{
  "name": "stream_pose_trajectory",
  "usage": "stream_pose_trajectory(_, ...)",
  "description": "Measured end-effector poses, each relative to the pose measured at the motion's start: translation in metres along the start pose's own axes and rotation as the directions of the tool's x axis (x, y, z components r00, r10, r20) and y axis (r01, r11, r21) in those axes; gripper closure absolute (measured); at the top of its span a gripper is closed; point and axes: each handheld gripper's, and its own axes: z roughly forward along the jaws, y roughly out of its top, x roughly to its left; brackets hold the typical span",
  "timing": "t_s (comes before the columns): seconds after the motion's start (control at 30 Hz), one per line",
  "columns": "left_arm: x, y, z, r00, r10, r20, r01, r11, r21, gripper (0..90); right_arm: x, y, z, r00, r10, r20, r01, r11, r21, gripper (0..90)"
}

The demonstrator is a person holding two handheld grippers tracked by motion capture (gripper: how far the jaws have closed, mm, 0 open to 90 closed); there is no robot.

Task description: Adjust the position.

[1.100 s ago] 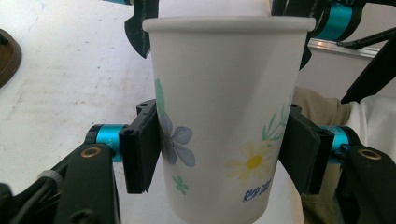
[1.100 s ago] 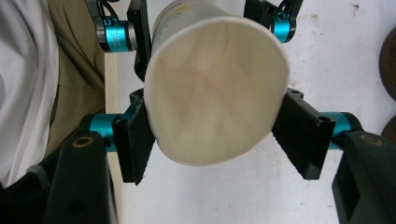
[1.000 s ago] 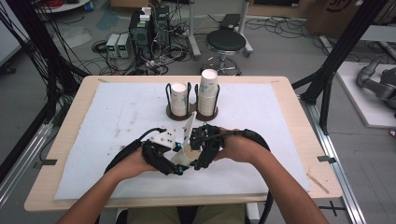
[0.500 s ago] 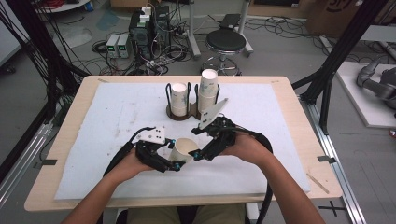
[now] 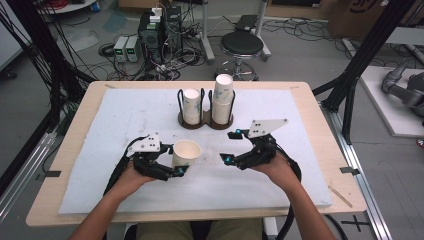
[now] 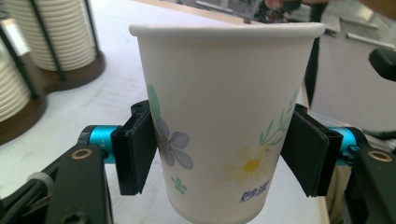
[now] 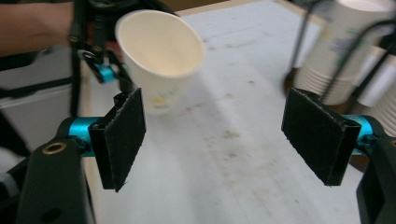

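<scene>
Paper cup [image 5: 186,153] stands upright with its mouth up on the white mat [image 5: 280,185] of the table, in front of the dark cup holder [image 5: 205,121] with its two stacks of cups, as the high view shows it. My left gripper [image 5: 176,160] has this cup between its jaws, and my right gripper [image 5: 229,146] is well apart from it, to its right, with nothing between the jaws, which have just been opening. In the left gripper view, the cup [image 6: 224,121] has flowers printed on its side, and my left gripper [image 6: 223,156] has its two black pads against the cup's wall, one on each side; these jaws have just been opening a little, but the pads still seem to touch the cup. The stacks of cups [image 6: 51,32] stand at the upper left. In the right gripper view, my right gripper [image 7: 224,135] is wide open over the bare mat, and the cup [image 7: 161,53] is farther off, at the upper left, held by the other gripper.
</scene>
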Motion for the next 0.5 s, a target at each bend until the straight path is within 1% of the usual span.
stream_pose_trajectory(0.07,0.002,-0.003,-0.005,0.9998,-0.004,-0.019,0.004,0.9996,-0.028,31.8,-0.002,-0.01,-0.004,0.9992,0.025,0.03,-0.025,1.0,-0.018,22.3)
stream_pose_trajectory(0.13,0.004,-0.005,-0.011,0.9992,-0.005,-0.04,0.003,0.9985,-0.055,31.8,-0.004,-0.02,-0.007,0.9971,0.04,0.065,-0.038,0.999,-0.02,22.3)
stream_pose_trajectory(0.2,0.006,-0.006,-0.015,0.9978,-0.009,-0.066,0.004,0.9969,-0.079,31.8,-0.005,-0.029,-0.011,0.9939,0.064,0.09,-0.062,0.998,-0.028,22.4)
stream_pose_trajectory(0.3,0.01,-0.008,-0.022,0.9956,-0.013,-0.093,0.003,0.9943,-0.107,31.8,-0.008,-0.043,-0.016,0.9852,0.094,0.143,-0.091,0.995,-0.03,22.4)
stream_pose_trajectory(0.4,0.013,-0.011,-0.028,0.9919,-0.026,-0.124,0.008,0.99,-0.141,31.8,-0.01,-0.051,-0.02,0.976,0.126,0.177,-0.121,0.992,-0.042,22.3)
stream_pose_trajectory(0.47,0.015,-0.013,-0.032,0.989,-0.038,-0.143,0.015,0.9864,-0.164,31.5,-0.01,-0.055,-0.024,0.9703,0.136,0.2,-0.128,0.991,-0.049,22.4)
stream_pose_trajectory(0.5,0.017,-0.015,-0.036,0.9868,-0.05,-0.154,0.022,0.9832,-0.181,31.5,-0.011,-0.056,-0.025,0.9683,0.134,0.211,-0.127,0.991,-0.05,22.3)
